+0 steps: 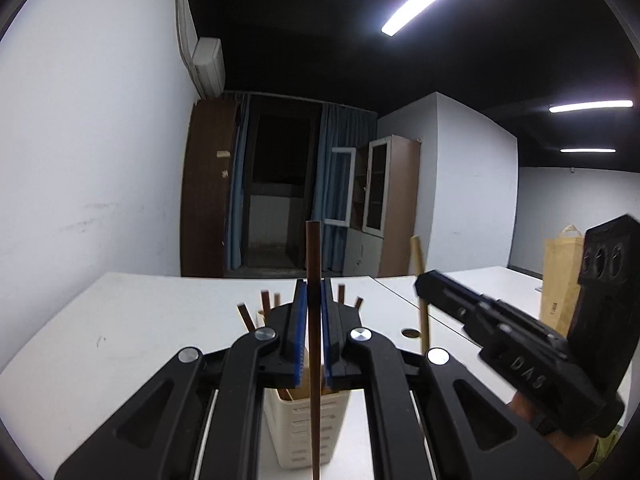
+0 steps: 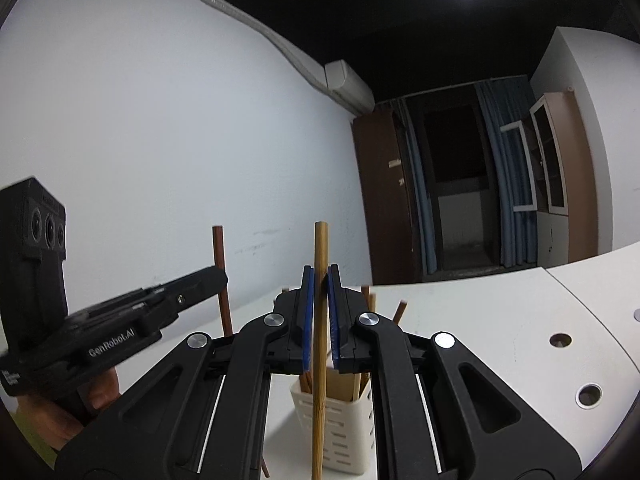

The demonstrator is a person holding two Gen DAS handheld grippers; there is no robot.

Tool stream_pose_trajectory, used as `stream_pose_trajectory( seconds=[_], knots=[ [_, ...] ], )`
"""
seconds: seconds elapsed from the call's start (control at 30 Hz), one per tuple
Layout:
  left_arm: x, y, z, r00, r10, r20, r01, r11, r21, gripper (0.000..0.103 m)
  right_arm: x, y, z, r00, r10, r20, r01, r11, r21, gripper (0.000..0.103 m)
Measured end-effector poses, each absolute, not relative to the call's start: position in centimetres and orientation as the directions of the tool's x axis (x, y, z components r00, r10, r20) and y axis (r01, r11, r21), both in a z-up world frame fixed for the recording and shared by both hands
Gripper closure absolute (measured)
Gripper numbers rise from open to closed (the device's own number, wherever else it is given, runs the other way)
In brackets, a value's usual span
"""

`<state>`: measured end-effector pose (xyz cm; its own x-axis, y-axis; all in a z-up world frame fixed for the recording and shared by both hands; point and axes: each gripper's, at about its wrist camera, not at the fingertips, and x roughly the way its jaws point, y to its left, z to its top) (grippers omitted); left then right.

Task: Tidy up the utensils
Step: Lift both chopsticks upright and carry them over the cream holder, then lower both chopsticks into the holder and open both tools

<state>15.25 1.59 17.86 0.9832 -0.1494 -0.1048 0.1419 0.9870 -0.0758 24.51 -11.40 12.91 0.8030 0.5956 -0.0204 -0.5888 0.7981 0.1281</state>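
Note:
My left gripper is shut on a dark brown chopstick held upright, just in front of and above a white slotted utensil holder with several chopsticks in it. My right gripper is shut on a light bamboo chopstick, also upright, in front of the same holder. The right gripper's body shows at the right of the left wrist view with the bamboo chopstick. The left gripper's body shows at the left of the right wrist view with the brown chopstick.
The holder stands on a white table with round cable holes. A brown paper bag stands at the right. A white wall is at the left; cabinets and a curtained dark doorway are behind.

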Motion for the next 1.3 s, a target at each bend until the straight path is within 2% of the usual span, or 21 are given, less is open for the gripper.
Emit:
stream_pose_trajectory(
  seconds=[0.17,0.4,0.53,0.7,1.0,1.3],
  knots=[
    [15.4,1.8,18.7,0.990,-0.132,-0.044,0.128,0.989,-0.079,0.096,25.2,-11.2,13.5,0.809,0.586,0.038,-0.586,0.800,0.128,0.097],
    [14.2,2.4,20.4,0.990,-0.094,0.109,0.104,0.990,-0.095,0.096,26.1,-11.1,14.4,0.802,0.586,0.117,-0.597,0.789,0.144,0.097],
    [13.6,2.3,20.8,0.981,-0.073,0.180,0.091,0.991,-0.094,0.096,25.6,-11.1,14.9,0.819,0.531,0.217,-0.562,0.818,0.119,0.097],
    [13.8,2.1,21.2,0.973,-0.053,0.224,0.076,0.993,-0.093,0.096,26.1,-10.8,15.5,0.809,0.518,0.279,-0.564,0.817,0.120,0.097],
    [15.6,1.4,20.6,0.973,-0.067,0.219,0.085,0.994,-0.074,0.096,28.6,-9.7,14.8,0.803,0.503,0.320,-0.562,0.818,0.124,0.097],
    [19.4,1.7,18.7,0.992,-0.093,0.085,0.099,0.993,-0.060,0.096,31.2,-8.2,12.9,0.812,0.524,0.255,-0.564,0.817,0.118,0.097]
  ],
)
